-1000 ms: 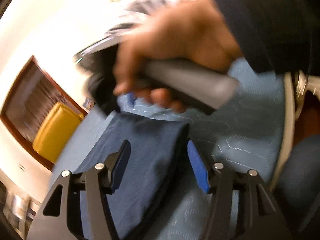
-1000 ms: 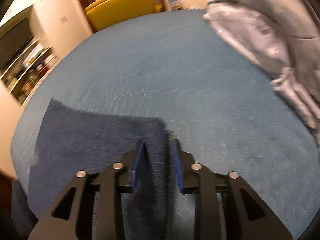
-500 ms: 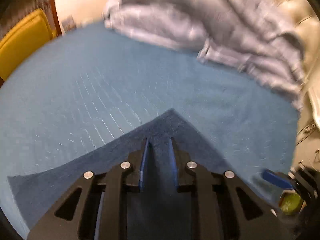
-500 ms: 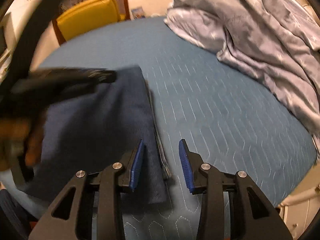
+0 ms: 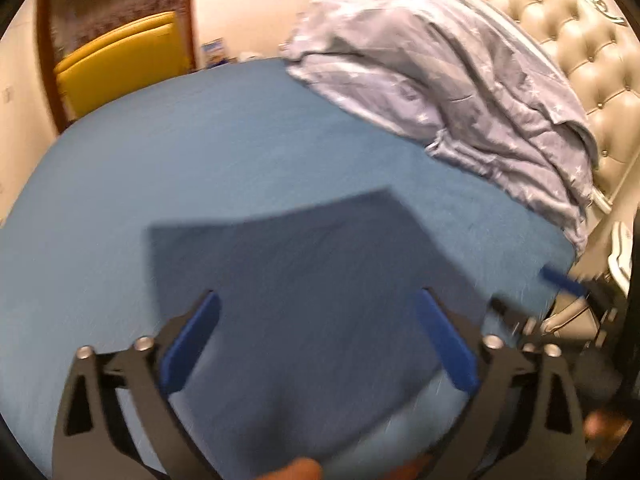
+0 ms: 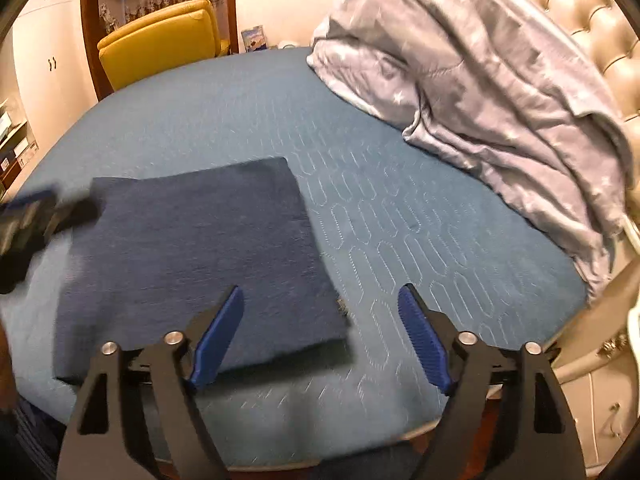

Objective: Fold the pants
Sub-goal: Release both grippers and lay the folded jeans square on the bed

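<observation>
Both grippers are spread wide with nothing in them: left gripper (image 5: 316, 344) hangs over the near half of the pants (image 6: 192, 256), right gripper (image 6: 320, 336) sits just off their near right corner, jaws apart, not touching cloth as far as I can tell. The pants are already down to a neat dark-blue rectangle lying flat on the bed (image 6: 400, 200), close to its near edge and toward the near left side, well apart from the rumpled grey duvet (image 6: 480, 92) heaped at the far right by the tufted headboard (image 6: 592, 28). Yellow chair (image 6: 160, 48) is way off past the far edge, not in play. So honestly it looks nearly done to me; what's left is probably a tidy-up or maybe one more fold. If you go for another fold, I'd pinch the two near corners, one per gripper, catching every layer and not just the top one, lift low, and carry them evenly to the far edge so the stack doesn't skew. There's a little something poking out at the near right corner, can't tell what, so tuck or flatten that first. Then press along the crease and let go gently so the cloth doesn't spring back. Left view is blurry, so edges there are a guess.
</observation>
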